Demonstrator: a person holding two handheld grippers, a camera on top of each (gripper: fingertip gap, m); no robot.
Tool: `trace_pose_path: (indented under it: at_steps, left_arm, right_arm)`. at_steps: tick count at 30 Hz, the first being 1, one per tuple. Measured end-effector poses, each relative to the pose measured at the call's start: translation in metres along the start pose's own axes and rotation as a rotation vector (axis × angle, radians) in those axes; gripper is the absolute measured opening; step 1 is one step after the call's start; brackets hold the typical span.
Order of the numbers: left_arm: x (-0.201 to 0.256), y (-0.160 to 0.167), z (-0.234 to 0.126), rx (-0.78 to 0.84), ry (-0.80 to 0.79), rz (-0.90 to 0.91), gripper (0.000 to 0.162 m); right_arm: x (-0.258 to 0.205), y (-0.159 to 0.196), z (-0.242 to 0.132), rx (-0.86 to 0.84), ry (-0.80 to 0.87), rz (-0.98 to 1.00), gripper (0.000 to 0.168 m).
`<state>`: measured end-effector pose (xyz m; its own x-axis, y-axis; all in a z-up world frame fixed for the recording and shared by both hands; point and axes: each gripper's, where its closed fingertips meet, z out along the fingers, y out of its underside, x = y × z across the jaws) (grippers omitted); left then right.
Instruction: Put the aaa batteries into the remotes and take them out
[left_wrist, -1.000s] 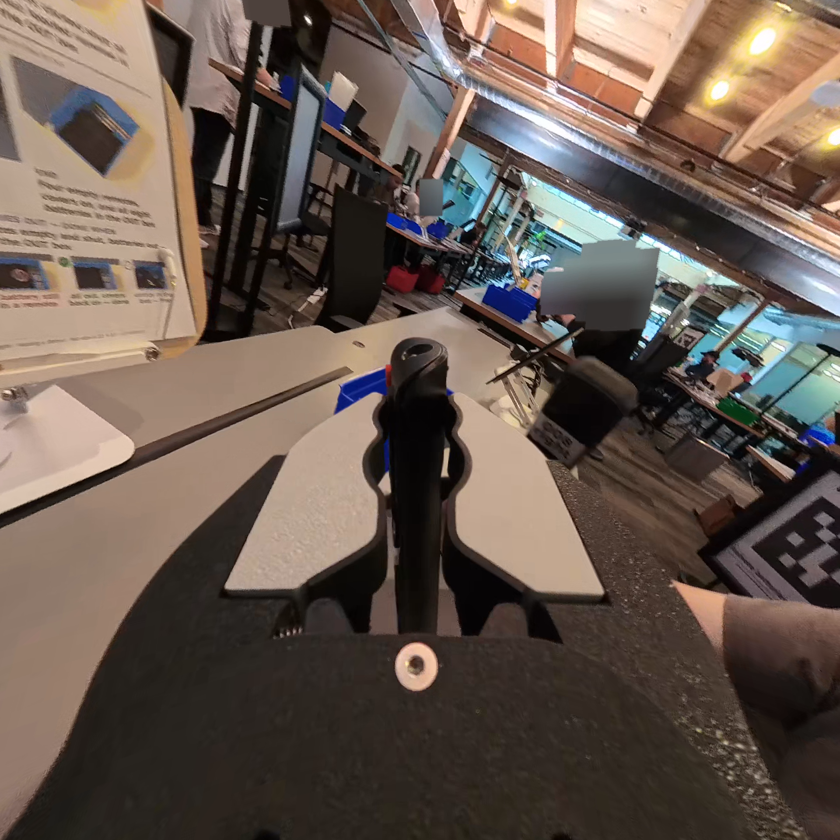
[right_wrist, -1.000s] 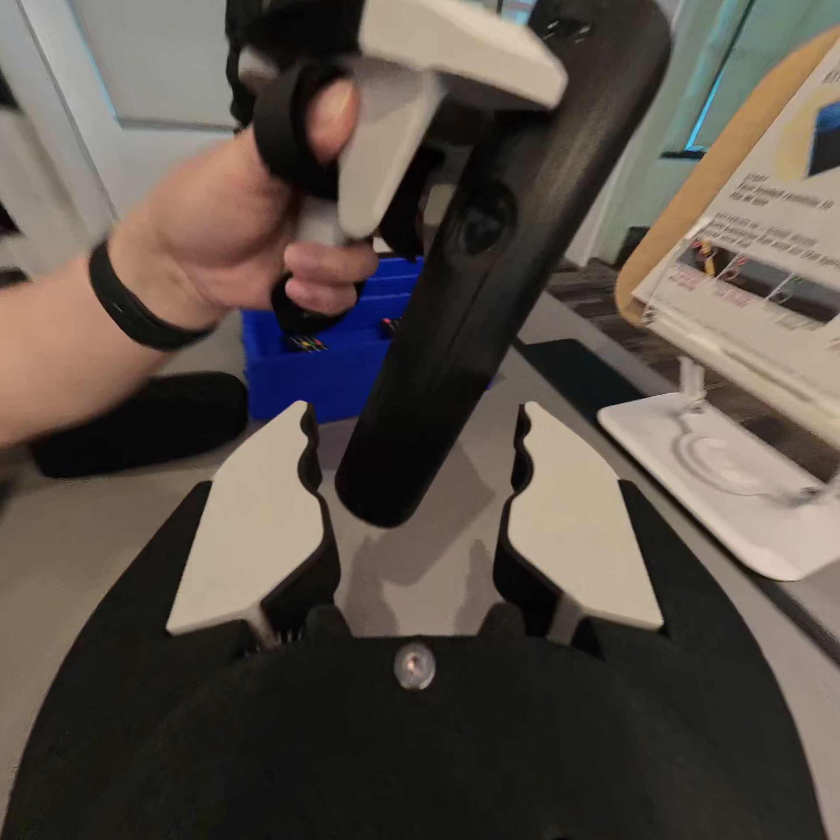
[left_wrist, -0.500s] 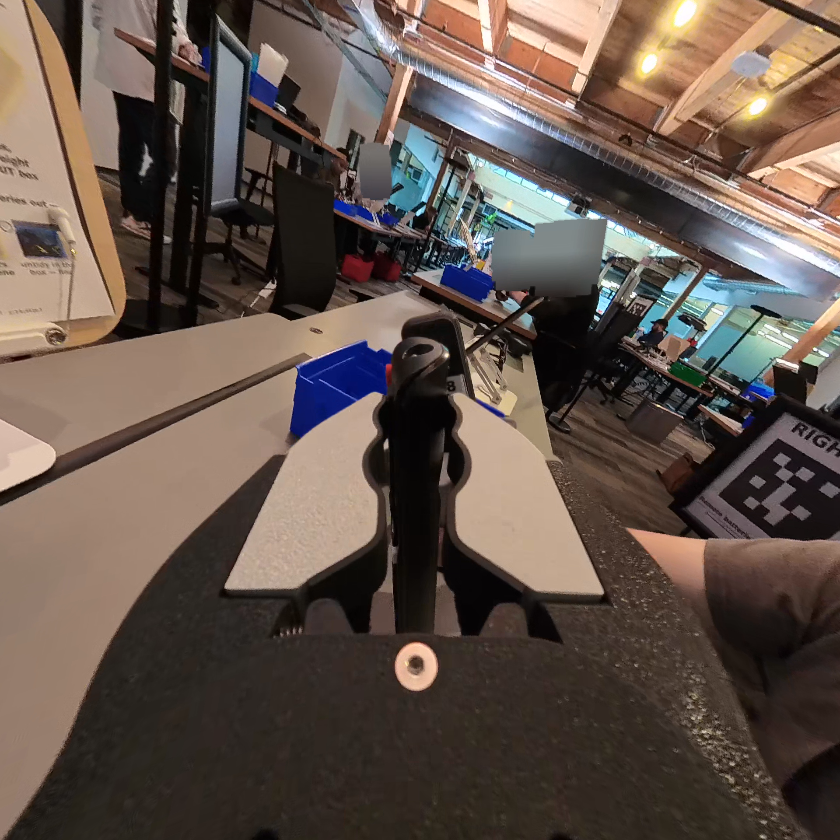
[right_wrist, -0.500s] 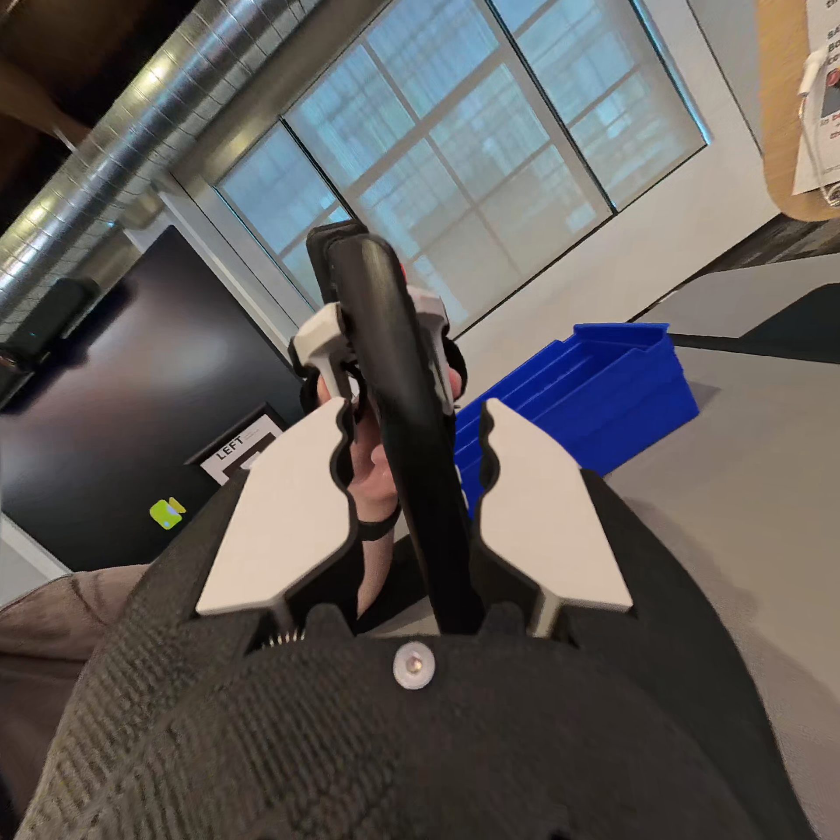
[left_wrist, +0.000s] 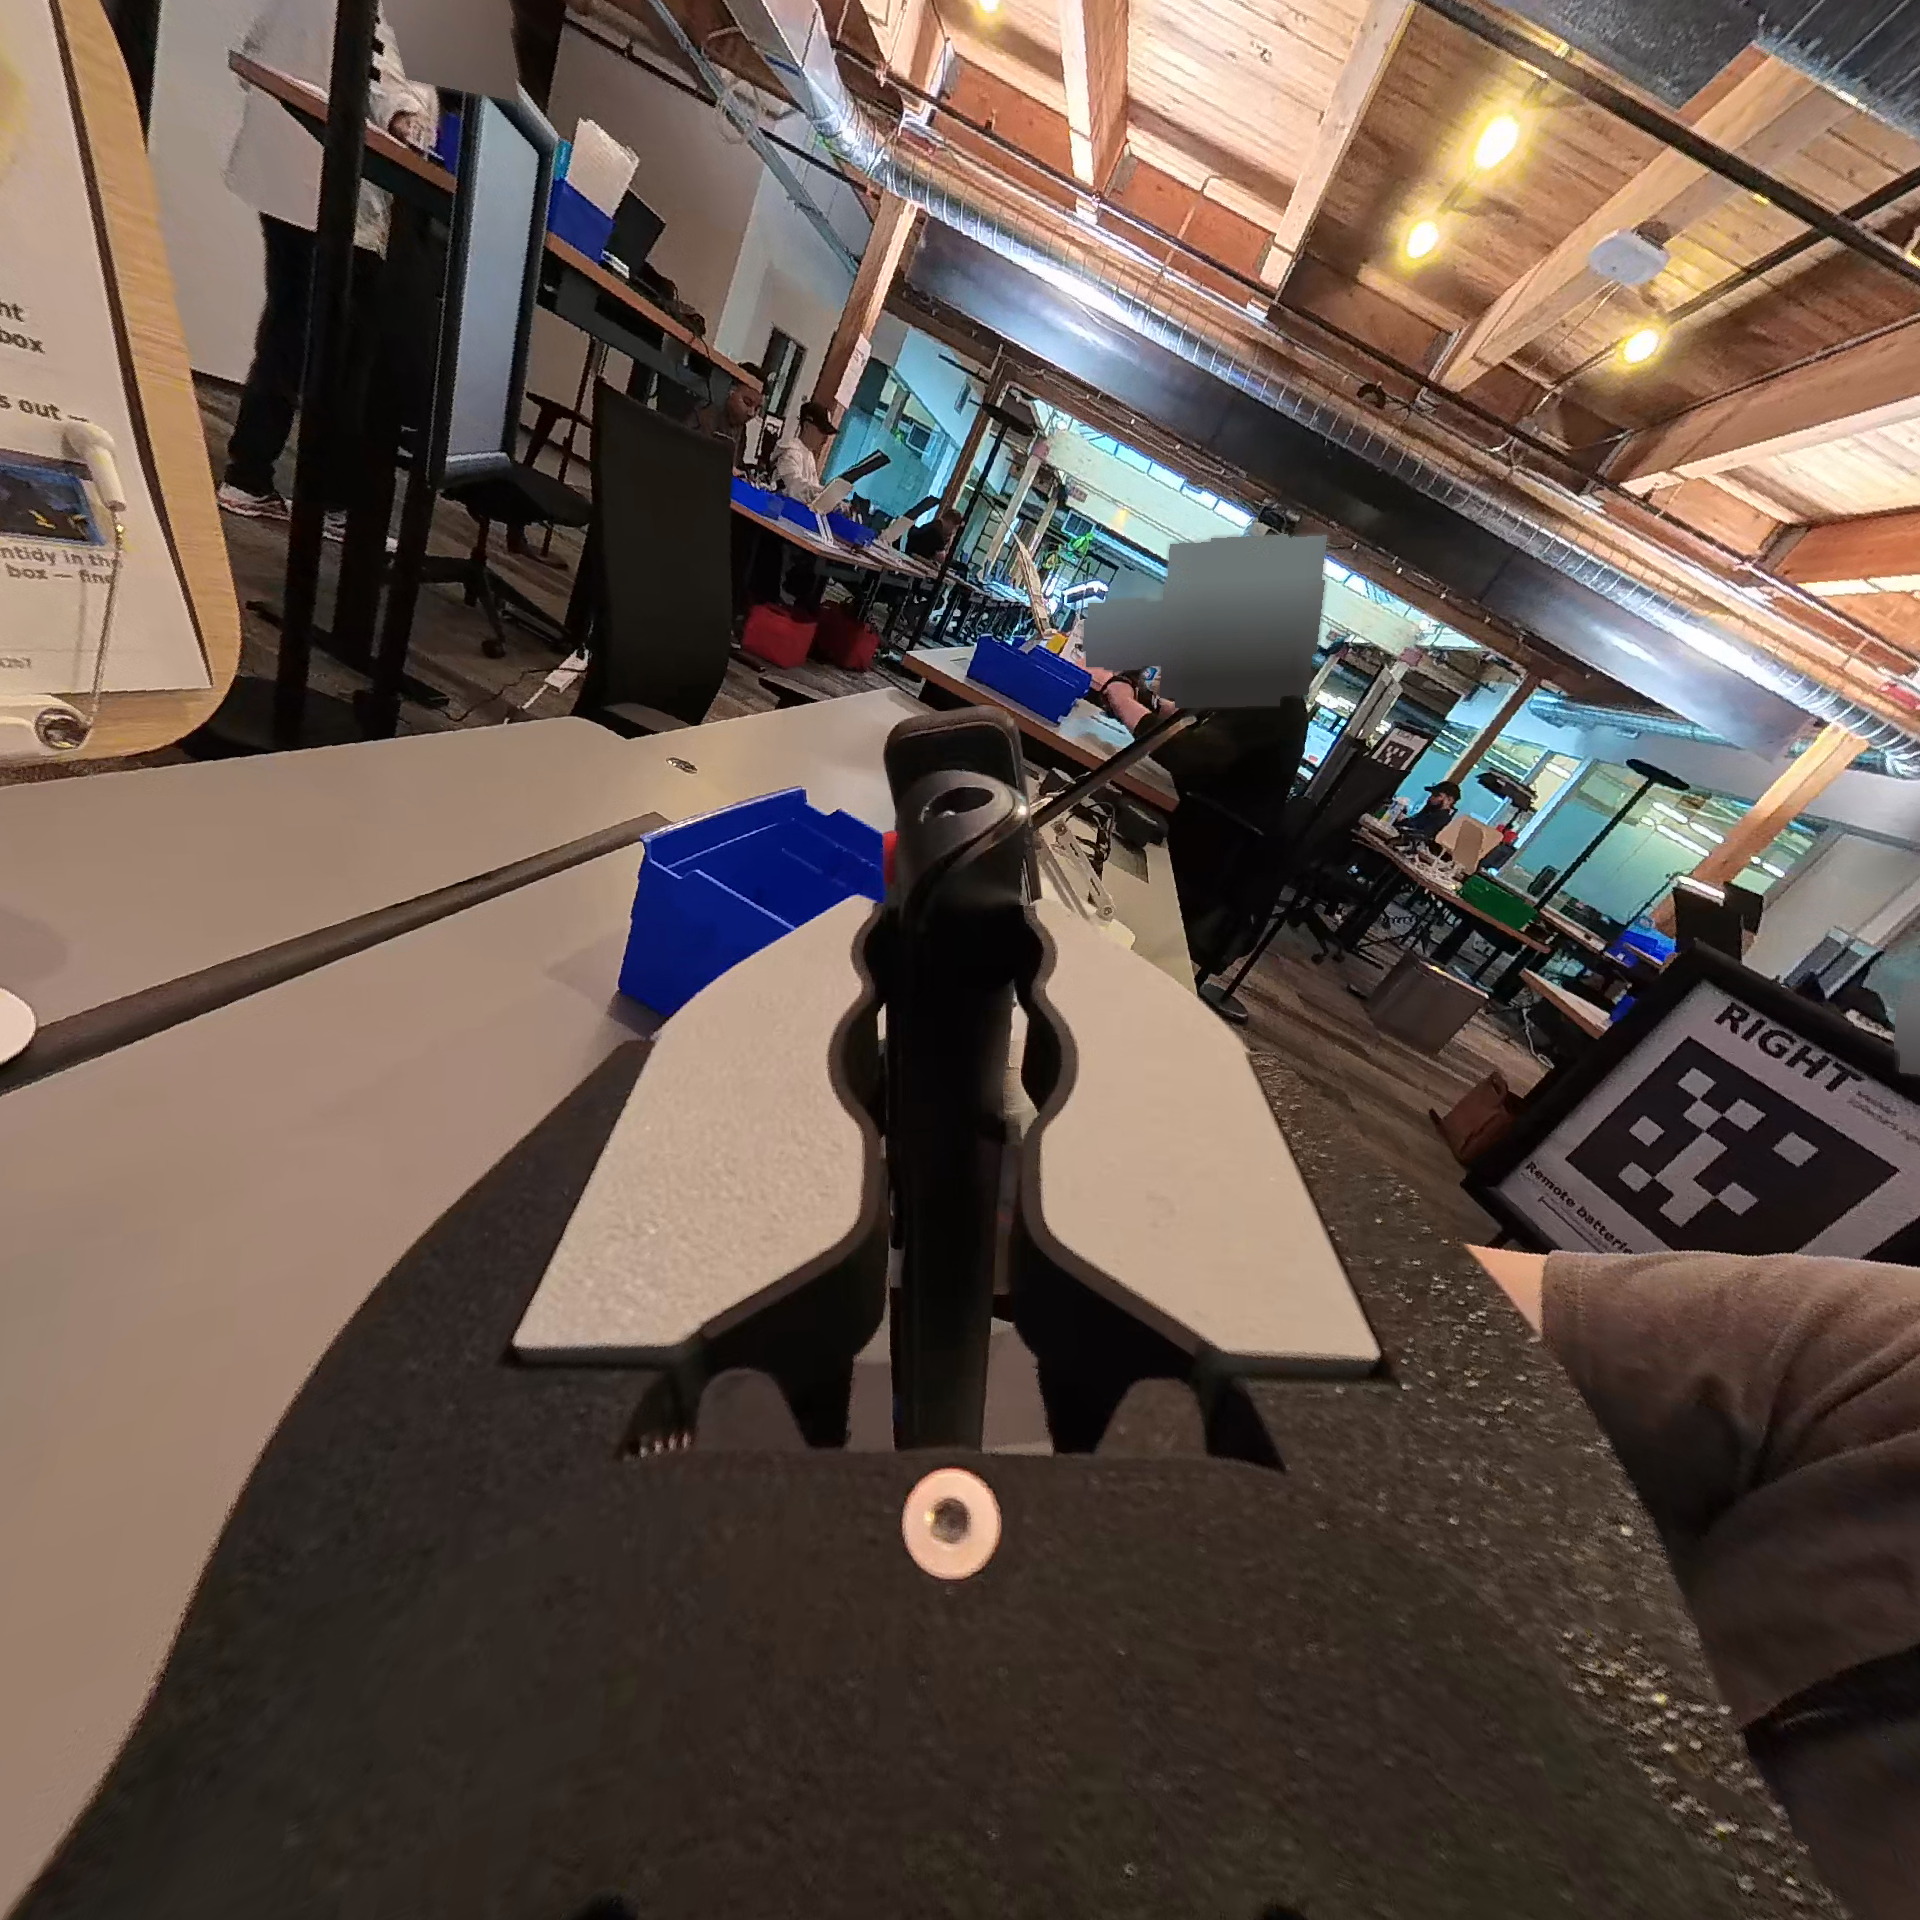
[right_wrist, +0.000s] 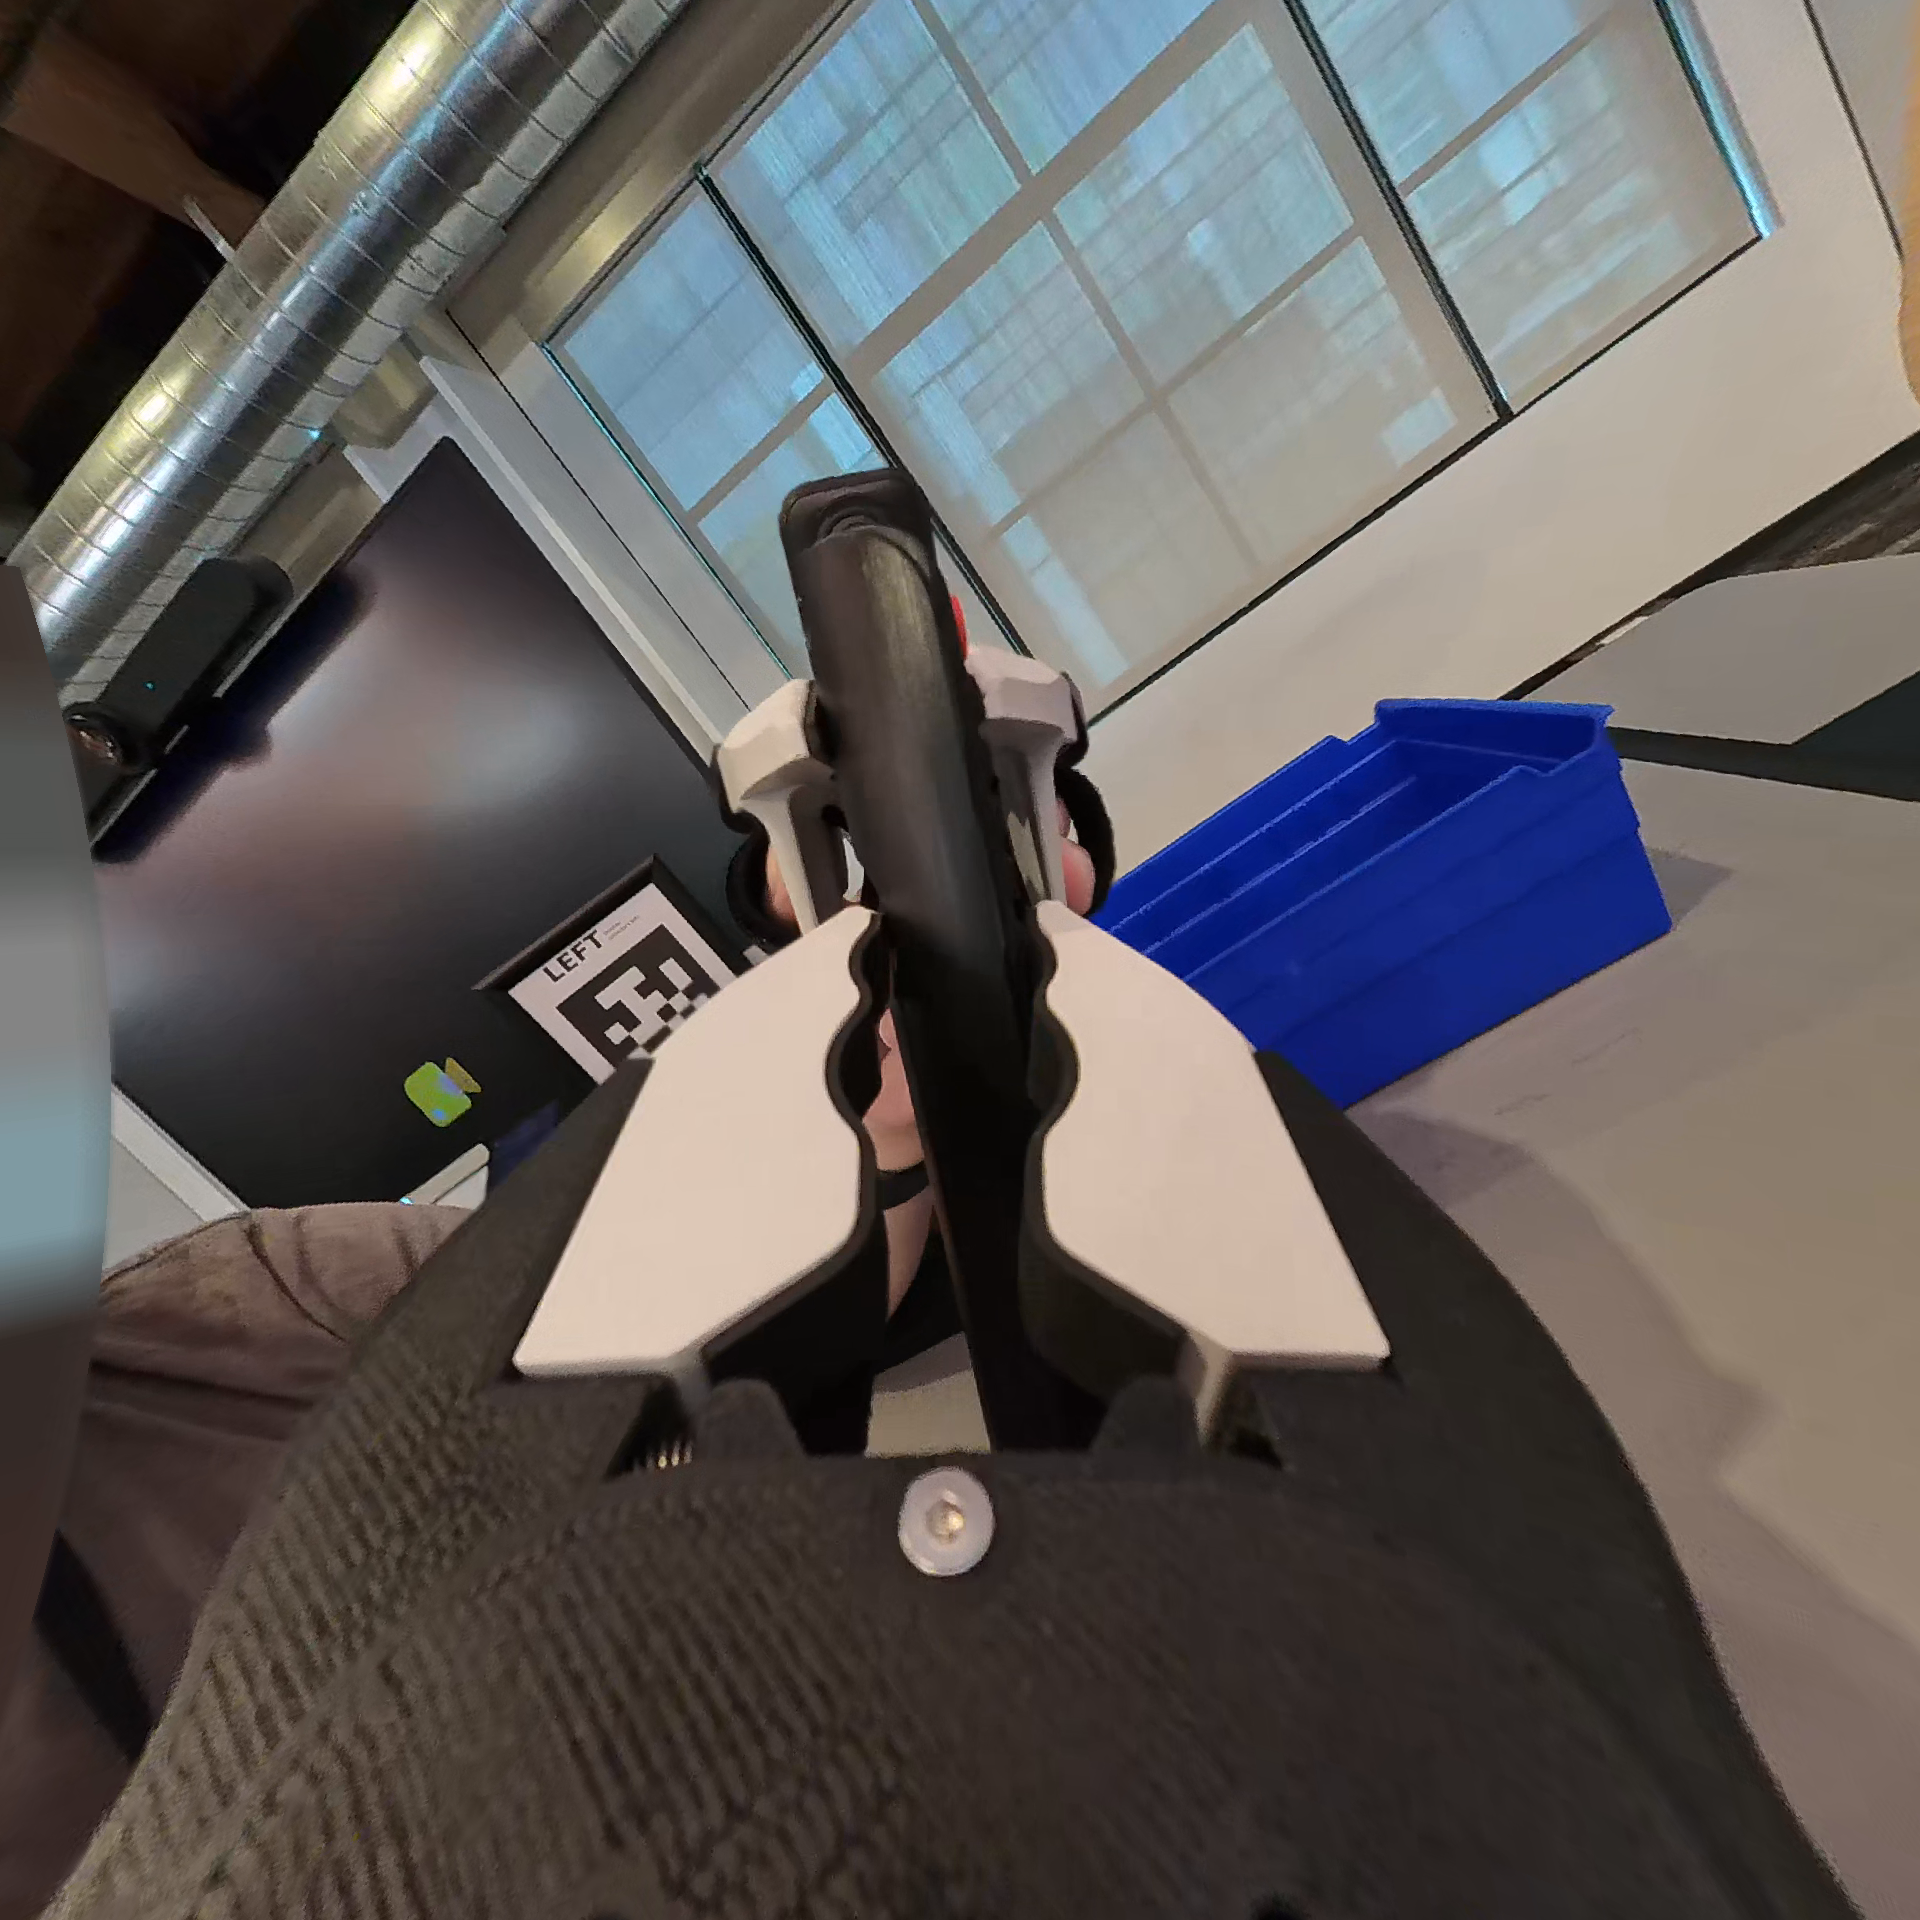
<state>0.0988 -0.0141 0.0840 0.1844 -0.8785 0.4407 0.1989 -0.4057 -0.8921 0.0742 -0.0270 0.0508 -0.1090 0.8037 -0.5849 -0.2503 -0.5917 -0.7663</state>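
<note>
Timber beams and hanging lamps roof the workshop in my left wrist view, with rows of desks far off. Below, the grey bench (left_wrist: 260, 1091) carries a blue bin (left_wrist: 743, 914), just beyond my left hand-held gripper (left_wrist: 951, 1029). Its two grey fingers (left_wrist: 727, 1184) are clamped on a black remote (left_wrist: 948, 1122), held edge-on and reaching past the tips. A marker card (left_wrist: 1714, 1132) stands at the right, near my sleeve (left_wrist: 1745, 1455).

Big paned windows (right_wrist: 1143, 312) and a silver duct (right_wrist: 260, 270) fill the right wrist view. My right hand-held gripper (right_wrist: 951, 1023) is also closed on the remote (right_wrist: 935, 935), gripping its near end; the left hand-held gripper (right_wrist: 904, 769) grips it farther up. The bin (right_wrist: 1434, 883) sits on the bench (right_wrist: 1662, 1247) to the right. I can't see any batteries.
</note>
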Motion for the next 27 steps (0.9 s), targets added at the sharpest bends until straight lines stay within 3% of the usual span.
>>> trace_pose_path:
  at_steps: [6,11,17,27]
  left_arm:
    - [-0.001,-0.013,-0.004,0.088,-0.054,0.052,0.023]
    - [-0.008,-0.027,-0.019,0.183,-0.184,0.158,0.023]
    - [-0.007,-0.029,-0.020,0.222,-0.229,0.175,0.023]
    - [-0.002,-0.019,-0.010,0.234,-0.357,0.355,0.023]
  right_arm:
    - [0.004,-0.015,-0.005,0.125,0.065,-0.028,0.032]
    - [0.025,-0.026,-0.018,0.254,0.219,0.030,0.069]
    - [0.051,0.000,-0.013,0.276,0.334,0.216,0.103]
    - [0.053,0.025,0.002,0.294,0.191,0.515,0.124]
